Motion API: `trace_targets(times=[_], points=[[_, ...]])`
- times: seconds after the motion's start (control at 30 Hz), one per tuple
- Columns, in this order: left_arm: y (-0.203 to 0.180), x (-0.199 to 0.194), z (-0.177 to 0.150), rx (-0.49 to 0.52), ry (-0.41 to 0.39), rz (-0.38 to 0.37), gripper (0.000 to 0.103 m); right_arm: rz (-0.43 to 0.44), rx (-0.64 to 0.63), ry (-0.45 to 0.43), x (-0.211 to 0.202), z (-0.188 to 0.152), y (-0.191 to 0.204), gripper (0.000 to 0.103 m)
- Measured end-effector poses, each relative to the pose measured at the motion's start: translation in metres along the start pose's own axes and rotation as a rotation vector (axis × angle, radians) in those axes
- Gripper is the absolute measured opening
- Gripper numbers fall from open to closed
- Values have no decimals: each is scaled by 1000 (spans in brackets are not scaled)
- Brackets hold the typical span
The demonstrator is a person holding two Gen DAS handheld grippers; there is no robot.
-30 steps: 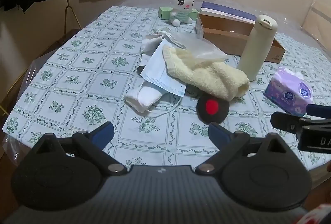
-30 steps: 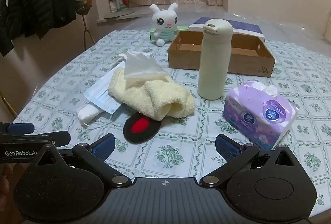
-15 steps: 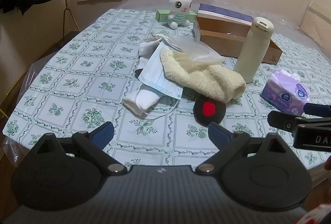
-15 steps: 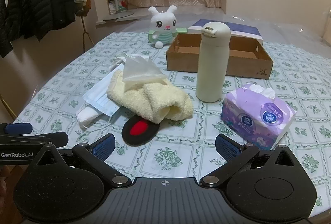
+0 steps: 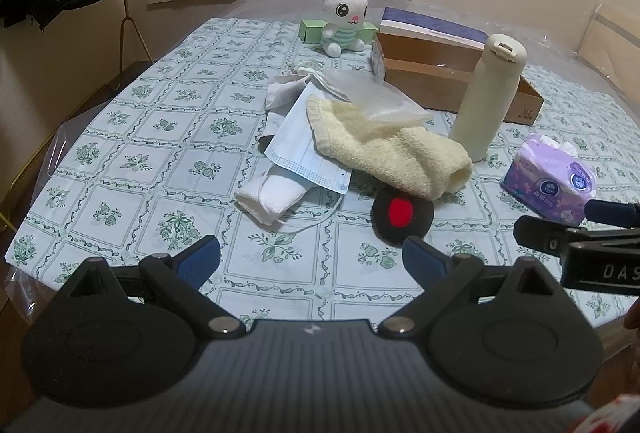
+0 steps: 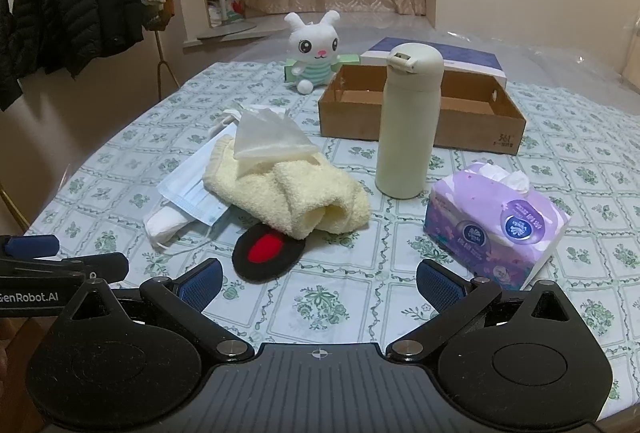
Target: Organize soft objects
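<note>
A cream towel (image 5: pixel 384 149) (image 6: pixel 296 193) lies heaped mid-table over a blue face mask (image 5: pixel 304 157) (image 6: pixel 192 189), a white cloth (image 5: pixel 268 197) and a black pad with a red spot (image 5: pixel 402 215) (image 6: pixel 266 251). A clear plastic bag (image 5: pixel 372 97) (image 6: pixel 268 137) rests on the towel. A white plush rabbit (image 5: pixel 346 15) (image 6: pixel 314 51) sits at the far side. My left gripper (image 5: pixel 312 259) hovers open near the front edge, short of the pile. My right gripper (image 6: pixel 318 281) is open too, just before the black pad.
A cream bottle (image 5: pixel 488 93) (image 6: pixel 408 121) stands upright right of the pile. Behind it is an open cardboard box (image 5: pixel 440 73) (image 6: pixel 420 109). A purple tissue pack (image 5: pixel 550 177) (image 6: pixel 496 225) lies at the right. Coats (image 6: pixel 76 1) hang at the left.
Both grippers have drawn back and risen slightly, so the table objects look a little farther away. Nothing on the table has moved, and both stay open.
</note>
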State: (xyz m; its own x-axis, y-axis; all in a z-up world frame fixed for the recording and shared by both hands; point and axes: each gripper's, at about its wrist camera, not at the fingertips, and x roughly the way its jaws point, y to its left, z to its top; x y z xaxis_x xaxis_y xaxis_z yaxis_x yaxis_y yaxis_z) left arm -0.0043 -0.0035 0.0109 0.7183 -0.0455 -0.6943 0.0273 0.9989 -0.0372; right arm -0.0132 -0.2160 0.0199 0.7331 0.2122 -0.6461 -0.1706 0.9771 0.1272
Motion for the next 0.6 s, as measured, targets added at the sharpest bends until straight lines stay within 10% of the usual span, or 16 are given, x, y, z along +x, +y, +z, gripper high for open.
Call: trace_targets(times=[0.6], points=[[2, 1, 1, 6, 3, -6, 97, -7, 3, -1, 3, 0, -2, 103]])
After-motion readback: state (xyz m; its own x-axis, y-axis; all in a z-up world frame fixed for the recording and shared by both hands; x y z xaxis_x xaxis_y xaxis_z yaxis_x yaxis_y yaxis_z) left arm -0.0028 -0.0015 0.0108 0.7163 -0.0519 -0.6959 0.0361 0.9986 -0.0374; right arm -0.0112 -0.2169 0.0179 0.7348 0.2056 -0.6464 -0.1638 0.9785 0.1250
